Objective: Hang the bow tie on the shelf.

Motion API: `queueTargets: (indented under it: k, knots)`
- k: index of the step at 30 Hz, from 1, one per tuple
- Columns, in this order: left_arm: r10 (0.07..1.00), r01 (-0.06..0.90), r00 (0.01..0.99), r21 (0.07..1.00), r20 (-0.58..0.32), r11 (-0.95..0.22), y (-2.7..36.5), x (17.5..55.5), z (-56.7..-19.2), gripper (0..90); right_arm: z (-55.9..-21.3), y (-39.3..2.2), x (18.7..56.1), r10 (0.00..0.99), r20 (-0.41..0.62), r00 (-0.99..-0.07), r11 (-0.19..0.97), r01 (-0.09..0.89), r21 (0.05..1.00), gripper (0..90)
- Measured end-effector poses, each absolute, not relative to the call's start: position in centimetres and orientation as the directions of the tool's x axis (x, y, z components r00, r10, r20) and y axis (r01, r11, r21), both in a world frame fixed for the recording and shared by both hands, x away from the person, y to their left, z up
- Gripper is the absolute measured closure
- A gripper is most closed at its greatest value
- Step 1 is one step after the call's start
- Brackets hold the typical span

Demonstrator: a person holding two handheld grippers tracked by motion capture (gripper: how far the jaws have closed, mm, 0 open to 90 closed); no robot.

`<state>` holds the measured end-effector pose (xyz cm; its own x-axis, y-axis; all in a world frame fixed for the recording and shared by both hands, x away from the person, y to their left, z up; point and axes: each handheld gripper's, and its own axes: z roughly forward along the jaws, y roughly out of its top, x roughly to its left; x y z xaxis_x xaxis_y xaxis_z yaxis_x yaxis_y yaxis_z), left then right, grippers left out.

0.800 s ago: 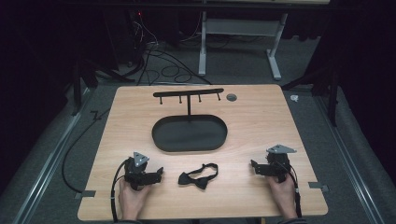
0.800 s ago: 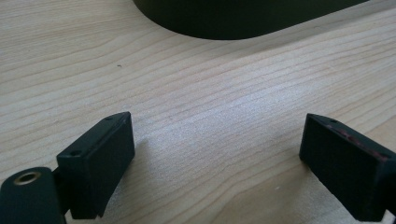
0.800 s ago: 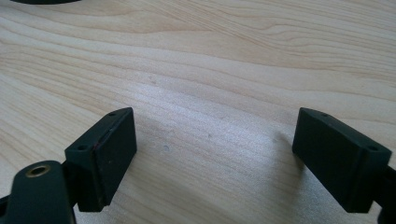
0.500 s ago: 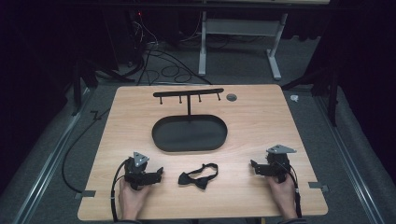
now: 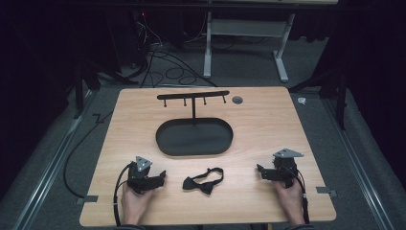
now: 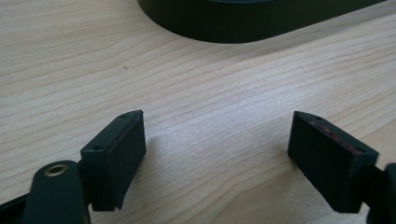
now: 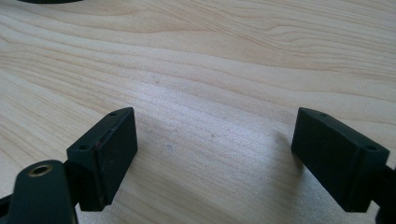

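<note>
Wooden table (image 5: 268,124) fills the centre of the high view. Black oval tray (image 5: 194,136) with its hook rack (image 5: 193,96) lies at mid-frame. Left gripper (image 5: 162,178), lower left, and right gripper (image 5: 259,170), lower right, both rest on the tabletop, jaws spread wide with bare wood between them. Black bow tie (image 5: 203,179) lies flat at lower centre, between the grippers, touching neither.

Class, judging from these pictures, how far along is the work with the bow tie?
Nothing looks done: the bow tie lies flat on the table, apart from the hook stand. Left gripper and right gripper rest open and empty beside it. Picking it up remains.
</note>
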<state>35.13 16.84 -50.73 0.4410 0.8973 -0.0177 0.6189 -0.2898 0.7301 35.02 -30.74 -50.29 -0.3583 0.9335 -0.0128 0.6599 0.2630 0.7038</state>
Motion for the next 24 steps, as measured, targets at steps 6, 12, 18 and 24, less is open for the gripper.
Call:
queueTargets:
  k: [6,12,18,24]
  knots:
    - [0.887,0.616,0.461,0.732,-0.036,-0.290,16.5,35.1,-50.6,22.1,-50.3,-30.7,35.0,0.934,-0.013,-0.358,0.263,0.660,0.704,15.3]
    - [0.878,0.607,0.477,0.741,-0.050,-0.287,16.3,34.8,-50.3,23.3,-50.3,-30.7,35.0,0.933,-0.014,-0.359,0.264,0.659,0.705,15.5]
    - [0.863,0.601,0.502,0.742,-0.063,-0.296,15.9,34.4,-49.4,25.3,-50.3,-30.7,35.0,0.934,-0.014,-0.358,0.263,0.658,0.706,15.6]
    - [0.844,0.587,0.531,0.752,-0.079,-0.299,15.3,34.0,-48.6,25.4,-50.3,-30.7,35.0,0.933,-0.013,-0.358,0.263,0.658,0.705,15.5]
